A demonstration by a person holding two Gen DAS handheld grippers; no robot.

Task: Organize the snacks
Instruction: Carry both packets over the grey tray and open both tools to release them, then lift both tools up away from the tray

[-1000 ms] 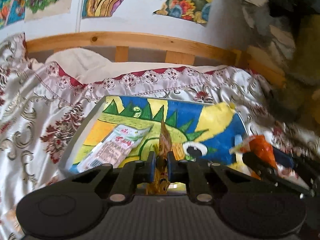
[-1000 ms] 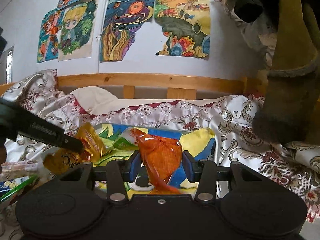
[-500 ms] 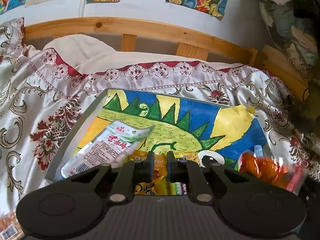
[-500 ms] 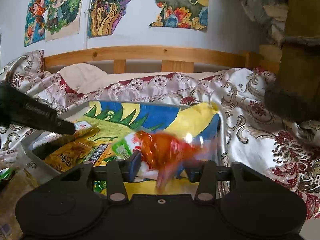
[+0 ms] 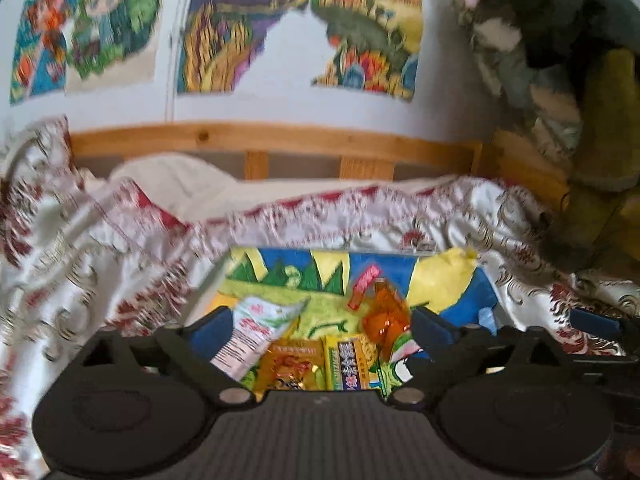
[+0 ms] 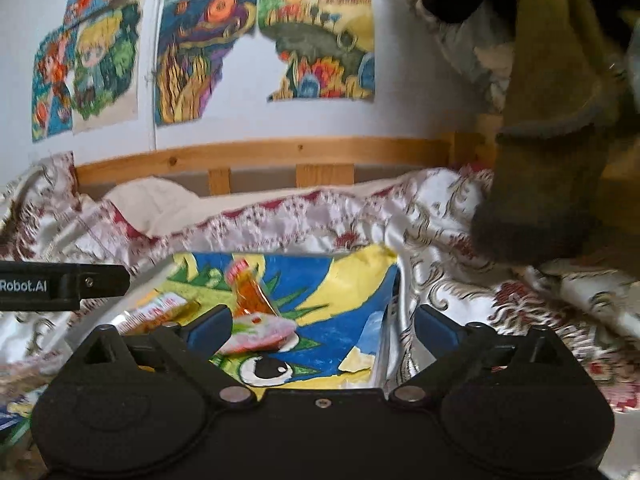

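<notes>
Bedspread (image 5: 520, 216) around tray (image 6: 382, 344); snack packets (image 5: 292, 364) inside.

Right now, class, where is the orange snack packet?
The orange snack packet lies in the tray with the painted lining, right of the white packet in the left wrist view and beyond the yellow packets.

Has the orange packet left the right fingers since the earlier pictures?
Yes. The orange packet now lies in the tray, beyond the opening right gripper, no longer between its fingers.
</notes>
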